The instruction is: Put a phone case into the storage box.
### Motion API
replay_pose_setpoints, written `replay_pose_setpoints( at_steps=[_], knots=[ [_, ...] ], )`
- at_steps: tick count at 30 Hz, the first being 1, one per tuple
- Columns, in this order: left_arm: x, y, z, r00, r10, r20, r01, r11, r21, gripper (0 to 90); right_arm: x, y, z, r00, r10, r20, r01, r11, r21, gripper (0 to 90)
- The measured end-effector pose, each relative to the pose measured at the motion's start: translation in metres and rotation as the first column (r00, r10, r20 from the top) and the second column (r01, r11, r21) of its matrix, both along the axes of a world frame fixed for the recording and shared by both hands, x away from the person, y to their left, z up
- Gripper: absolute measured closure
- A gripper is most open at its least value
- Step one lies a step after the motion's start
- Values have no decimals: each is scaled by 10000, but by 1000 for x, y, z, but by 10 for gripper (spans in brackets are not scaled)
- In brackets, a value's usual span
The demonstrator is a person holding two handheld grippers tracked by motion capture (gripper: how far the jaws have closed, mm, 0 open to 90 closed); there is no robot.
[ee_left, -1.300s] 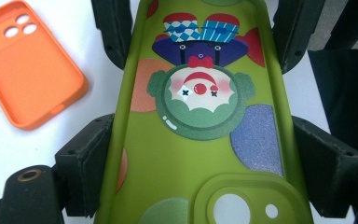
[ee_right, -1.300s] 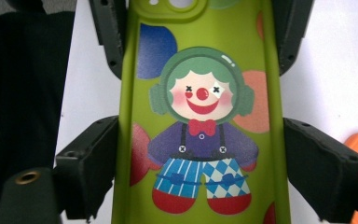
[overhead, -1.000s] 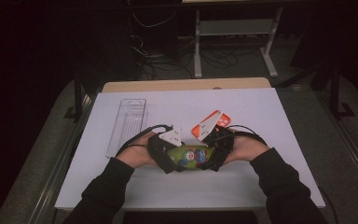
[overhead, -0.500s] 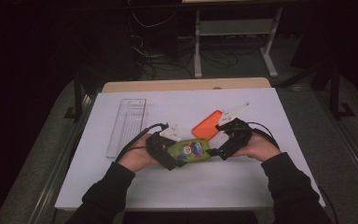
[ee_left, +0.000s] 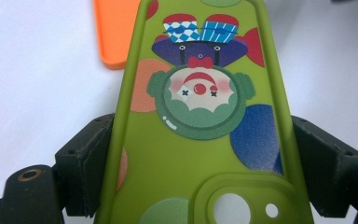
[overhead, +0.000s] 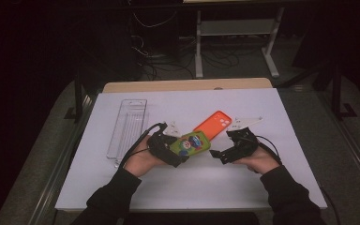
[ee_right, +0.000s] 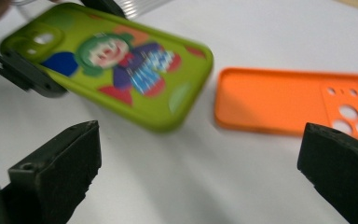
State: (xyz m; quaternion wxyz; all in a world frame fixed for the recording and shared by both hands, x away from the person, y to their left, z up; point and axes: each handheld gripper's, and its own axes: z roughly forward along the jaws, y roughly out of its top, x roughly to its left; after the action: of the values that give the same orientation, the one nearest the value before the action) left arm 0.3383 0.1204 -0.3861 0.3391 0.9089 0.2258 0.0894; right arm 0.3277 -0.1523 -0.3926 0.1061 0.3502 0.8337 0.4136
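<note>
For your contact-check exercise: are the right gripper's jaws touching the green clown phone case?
Apart. The right gripper view shows the right gripper wide open, bare table between it and the green case.

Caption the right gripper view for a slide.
Open right gripper faces the clown-printed green phone case and the orange phone case.

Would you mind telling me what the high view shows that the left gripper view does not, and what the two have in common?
High view alone: the clear plastic tray left of the hands, the right gripper with its jaws open and nothing between them, and both sleeved forearms. Left gripper view alone: the clown print up close and the camera cutout at the near end of the green phone case. Both: the left gripper clamping that case by its long edges, the orange phone case and the white table.
</note>
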Motion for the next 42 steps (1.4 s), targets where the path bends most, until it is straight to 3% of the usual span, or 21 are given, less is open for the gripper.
replay_pose_setpoints(
  at_steps=[4, 8, 16, 22, 25, 27, 31, 35, 39, 42],
  knots=[
    [1, 2, 3, 9997, 233, -10, -233, 9997, 72, 155, -6, -4, -8, 9956, -933, 90, 928, 9948, 415, 0],
    [1, 3, 5, 9987, 508, 61, -507, 9987, -71, 154, -14, 1, -16, 9902, -1351, 341, 1340, 9904, 325, 0],
    [2, 3, 4, 9982, 598, -98, -600, 9979, -253, 154, -15, 13, -28, 9935, -1081, 348, 1081, 9941, 20, 0],
    [3, 4, 4, 9979, 601, -222, -607, 9978, -276, 154, -16, 17, -28, 9904, -1073, 875, 1109, 9932, -365, 0],
    [4, 6, 5, 9980, 601, -194, -606, 9977, -289, 154, -17, 17, -29, 9862, -806, 1449, 946, 9912, -922, 0],
    [4, 6, 5, 9976, 644, -249, -652, 9974, -320, 154, -18, 19, -30, 9850, -683, 1587, 860, 9904, -1078, 0],
    [4, 7, 4, 9978, 609, -275, -619, 9975, -341, 153, -21, 24, -32, 9774, -461, 2064, 821, 9822, -1692, 0],
    [4, 6, 4, 9980, 569, -288, -580, 9976, -391, 154, -24, 27, -31, 9684, -333, 2472, 840, 9767, -1973, 0],
    [4, 6, 5, 9980, 562, -304, -574, 9976, -388, 154, -26, 29, -30, 9549, -129, 2965, 878, 9666, -2406, 0],
    [4, 6, 5, 9979, 564, -316, -577, 9974, -421, 154, -27, 30, -30, 9400, 160, 3409, 887, 9531, -2894, 0]
  ],
)
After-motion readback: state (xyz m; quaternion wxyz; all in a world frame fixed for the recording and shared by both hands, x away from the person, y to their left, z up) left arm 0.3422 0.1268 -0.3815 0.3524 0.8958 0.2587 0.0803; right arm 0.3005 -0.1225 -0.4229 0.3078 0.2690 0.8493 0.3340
